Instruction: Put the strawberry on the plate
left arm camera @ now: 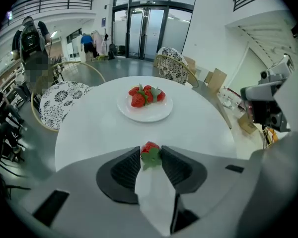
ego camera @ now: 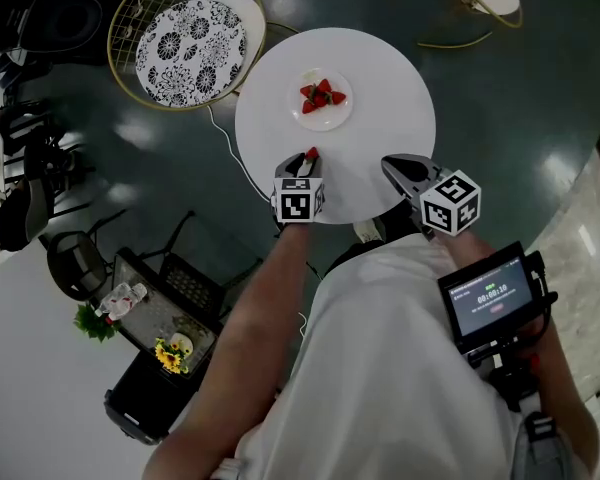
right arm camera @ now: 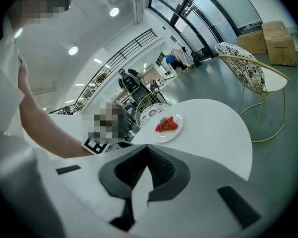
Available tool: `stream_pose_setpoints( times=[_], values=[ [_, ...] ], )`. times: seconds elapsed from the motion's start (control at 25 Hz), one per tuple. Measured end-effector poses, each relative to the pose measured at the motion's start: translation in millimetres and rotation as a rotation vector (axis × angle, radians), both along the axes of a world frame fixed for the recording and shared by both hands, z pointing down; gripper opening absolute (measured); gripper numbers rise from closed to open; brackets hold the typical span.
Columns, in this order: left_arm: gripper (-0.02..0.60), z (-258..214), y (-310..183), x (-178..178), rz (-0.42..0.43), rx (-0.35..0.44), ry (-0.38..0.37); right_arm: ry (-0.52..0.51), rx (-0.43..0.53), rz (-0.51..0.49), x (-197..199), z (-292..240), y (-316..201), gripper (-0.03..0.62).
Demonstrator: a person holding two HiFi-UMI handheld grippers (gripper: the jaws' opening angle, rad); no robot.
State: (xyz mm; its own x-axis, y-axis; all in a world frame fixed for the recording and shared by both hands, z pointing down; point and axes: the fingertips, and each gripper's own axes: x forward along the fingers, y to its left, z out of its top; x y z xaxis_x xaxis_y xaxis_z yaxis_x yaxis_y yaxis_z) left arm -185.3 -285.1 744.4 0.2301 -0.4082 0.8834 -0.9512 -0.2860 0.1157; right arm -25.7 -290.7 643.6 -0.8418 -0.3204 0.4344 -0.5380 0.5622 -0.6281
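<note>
Nearest the person, the right gripper (right arm camera: 145,148) hangs over the near edge of the counter (ego camera: 390,98) with its jaws closed together and nothing between them. It has no part in this step and is best left where it is.

Just beyond, the left gripper (ego camera: 302,166) points steeply down at the counter, its jaws spread as wide as they go. The strawberry (left arm camera: 150,147) lies on the counter right between the jaw tips, leafy end towards the gripper. The pads flank it, but nothing shows them pressing on it, so the step in hand looks like the pick-up.

To do it well:
- Keep the fruit centred between the pads, so both meet it together.
- Set the tips low enough to take the body, not only the leaves.
- Close gently, since a ripe berry is likely to bruise or slip under a hard squeeze.
- Lift straight up before travelling.

Farther on, near the counter's middle, the plate (left arm camera: 156,114) holds a small cluster of berries (left arm camera: 145,95). Its near rim is bare, and that looks the safest landing spot.
</note>
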Motion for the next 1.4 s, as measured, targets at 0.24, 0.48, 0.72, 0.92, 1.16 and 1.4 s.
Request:
stream_pose_setpoints(
  times=[0.24,0.48,0.72,0.92,1.16,1.4],
  values=[
    [0.133,-13,-2,0,-0.004,0.037,0.012,-0.006,0.007,-0.014,-5,-2,0,0.006],
    [0.133,-23,-11,-1,-0.008,0.085,0.019,-0.017,0.021,-0.02,-9,-6,-3,0.006],
    [0.133,-23,-31,8,-0.021,0.1,0.057,-0.006,0.014,-0.006,-1,0,-1,0.006],
    [0.133,-22,-50,19,-0.007,0.106,0.076,-0.002,0.012,0.019,6,2,-1,0.006],
    [0.133,-17,-69,28,0.016,0.102,0.071,0.012,0.012,0.056,20,6,-2,0.006],
    [0.133,-9,-79,36,0.04,0.089,0.055,0.023,0.0,0.096,31,9,1,0.006]
  ],
)
